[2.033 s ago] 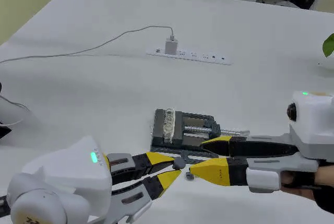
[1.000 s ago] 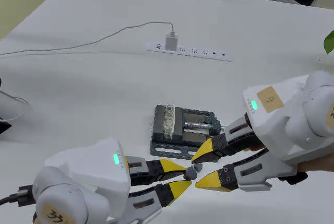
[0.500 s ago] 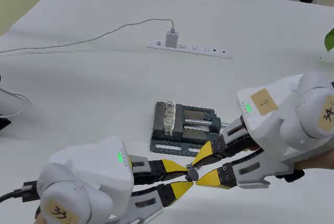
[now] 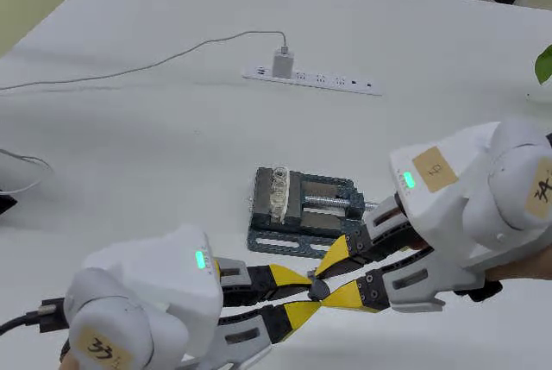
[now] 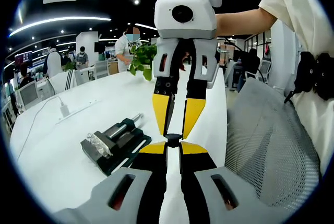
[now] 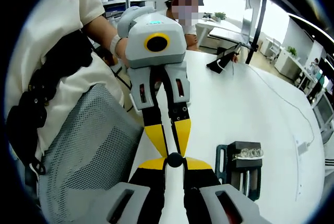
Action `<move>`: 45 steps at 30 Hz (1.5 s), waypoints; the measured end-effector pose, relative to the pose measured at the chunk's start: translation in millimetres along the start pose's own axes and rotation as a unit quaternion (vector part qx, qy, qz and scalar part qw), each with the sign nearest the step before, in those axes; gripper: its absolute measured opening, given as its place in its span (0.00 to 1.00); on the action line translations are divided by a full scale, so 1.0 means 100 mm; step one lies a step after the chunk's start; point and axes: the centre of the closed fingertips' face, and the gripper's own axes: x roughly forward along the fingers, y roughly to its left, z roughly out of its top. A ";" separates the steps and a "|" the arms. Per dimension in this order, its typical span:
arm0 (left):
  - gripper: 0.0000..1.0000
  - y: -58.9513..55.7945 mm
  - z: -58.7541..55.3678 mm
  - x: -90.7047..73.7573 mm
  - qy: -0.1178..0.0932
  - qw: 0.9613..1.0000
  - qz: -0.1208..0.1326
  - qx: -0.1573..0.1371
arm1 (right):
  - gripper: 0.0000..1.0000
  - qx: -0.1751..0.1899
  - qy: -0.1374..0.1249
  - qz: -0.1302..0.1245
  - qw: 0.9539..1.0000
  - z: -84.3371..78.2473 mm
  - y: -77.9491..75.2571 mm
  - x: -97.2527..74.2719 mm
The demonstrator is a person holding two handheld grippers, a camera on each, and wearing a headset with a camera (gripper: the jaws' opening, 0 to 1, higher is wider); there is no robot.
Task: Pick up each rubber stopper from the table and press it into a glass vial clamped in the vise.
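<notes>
Near the vise (image 4: 332, 202), left tool (image 4: 307, 293) and right tool (image 4: 331, 281) pinch one stopper (image 4: 317, 286).

Tabletop (image 4: 172, 146): vise (image 4: 306, 219) at centre, vials (image 4: 279, 191) in its left end. Power strip (image 4: 312, 83) well behind. Left claw (image 4: 312, 292) and right claw (image 4: 323, 288) tip to tip before vise, stopper (image 4: 317, 286) apparently between them.

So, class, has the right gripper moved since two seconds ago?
Yes. Against the vise, the right gripper has come closer and rolled over, its jaws closing on the rubber stopper.
</notes>
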 end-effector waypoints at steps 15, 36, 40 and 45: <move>0.04 0.02 0.05 -0.01 -0.010 1.000 0.001 -0.001 | 0.08 -0.008 0.001 0.008 1.000 0.01 -0.02 -0.04; 0.05 0.04 0.09 -0.03 -0.027 1.000 0.003 -0.016 | 0.07 -0.027 -0.002 0.017 0.999 0.06 -0.03 -0.07; 0.05 0.04 0.08 -0.02 -0.028 0.999 0.004 -0.021 | 0.07 -0.020 0.004 0.015 1.000 0.05 -0.03 -0.07; 0.05 0.04 0.07 -0.02 -0.031 0.999 0.006 -0.027 | 0.06 -0.017 0.009 0.016 1.000 0.05 -0.03 -0.06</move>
